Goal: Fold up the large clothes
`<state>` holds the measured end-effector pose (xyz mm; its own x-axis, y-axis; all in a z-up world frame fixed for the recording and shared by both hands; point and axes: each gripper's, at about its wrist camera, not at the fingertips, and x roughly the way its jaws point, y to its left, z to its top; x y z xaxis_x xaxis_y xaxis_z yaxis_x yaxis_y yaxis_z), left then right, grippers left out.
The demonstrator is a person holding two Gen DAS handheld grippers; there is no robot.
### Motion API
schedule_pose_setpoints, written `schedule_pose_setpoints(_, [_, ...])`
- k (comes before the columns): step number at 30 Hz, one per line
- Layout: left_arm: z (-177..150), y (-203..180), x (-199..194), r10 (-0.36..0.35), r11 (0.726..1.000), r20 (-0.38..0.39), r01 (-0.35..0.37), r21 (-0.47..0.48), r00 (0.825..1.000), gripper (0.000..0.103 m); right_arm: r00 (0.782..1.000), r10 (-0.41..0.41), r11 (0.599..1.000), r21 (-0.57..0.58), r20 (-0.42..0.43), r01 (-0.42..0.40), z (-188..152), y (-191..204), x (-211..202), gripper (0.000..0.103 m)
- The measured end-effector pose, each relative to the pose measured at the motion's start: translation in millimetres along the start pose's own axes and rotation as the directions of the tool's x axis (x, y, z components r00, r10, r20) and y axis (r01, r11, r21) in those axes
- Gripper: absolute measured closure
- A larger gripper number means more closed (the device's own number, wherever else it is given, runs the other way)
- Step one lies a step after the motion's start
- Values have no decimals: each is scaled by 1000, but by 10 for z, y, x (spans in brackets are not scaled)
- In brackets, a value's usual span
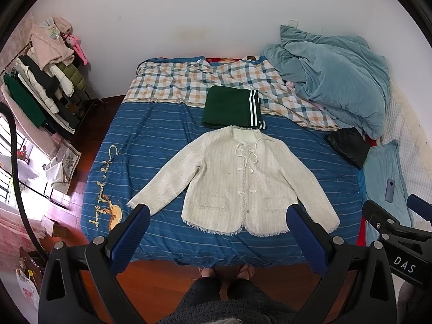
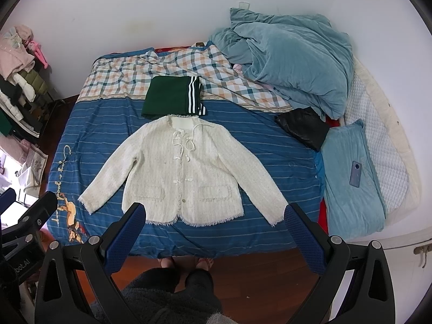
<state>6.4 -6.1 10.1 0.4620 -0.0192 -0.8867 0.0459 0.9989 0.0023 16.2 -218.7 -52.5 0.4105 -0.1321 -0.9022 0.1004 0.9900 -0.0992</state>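
A cream tweed jacket [image 1: 232, 181] lies flat and face up on the blue striped bedspread [image 1: 151, 140], sleeves spread out to both sides. It also shows in the right wrist view [image 2: 181, 172]. A folded dark green garment with white stripes [image 1: 232, 106] lies just beyond its collar, also in the right wrist view [image 2: 172, 97]. My left gripper [image 1: 218, 213] is open and empty, held high above the jacket's hem. My right gripper [image 2: 213, 212] is open and empty, also high above the hem. The right gripper's body shows at the right edge of the left wrist view [image 1: 399, 232].
A heap of pale blue bedding [image 2: 291, 62] fills the bed's far right. A black garment [image 2: 302, 127], a blue pillow [image 2: 348, 178] and a phone [image 2: 355, 174] lie to the right. A clothes rack [image 1: 43, 86] stands left. The person's feet [image 1: 226, 271] stand at the bed's foot.
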Motion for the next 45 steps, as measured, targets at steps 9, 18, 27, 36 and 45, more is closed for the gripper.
schedule_pose_setpoints(9, [-13,-3,1,0,1000,1,0,1,1000,0,1000,-2,1000,0,1,2,8,4,-12,0])
schedule_pose_setpoints(18, [-8,0,-5,1,1000,4,-1,1,1000,0,1000,0,1000,0,2,0,17,13,-15,0])
schedule_pose_setpoints(27, [8,-6,-2,1,1000,6,-1,0,1000,0,1000,2,1000,0,2,-2,22,16,-17,0])
schedule_pose_setpoints(36, [14,7,12,4,1000,12,-4,-7,1000,0,1000,-2,1000,5,-2,2,69,43,-6,0])
schedule_pose_setpoints(45, [215,169,668,94,996,125,-94,-11,988,0,999,47,975,216,-4,-45,28,-248,690,0])
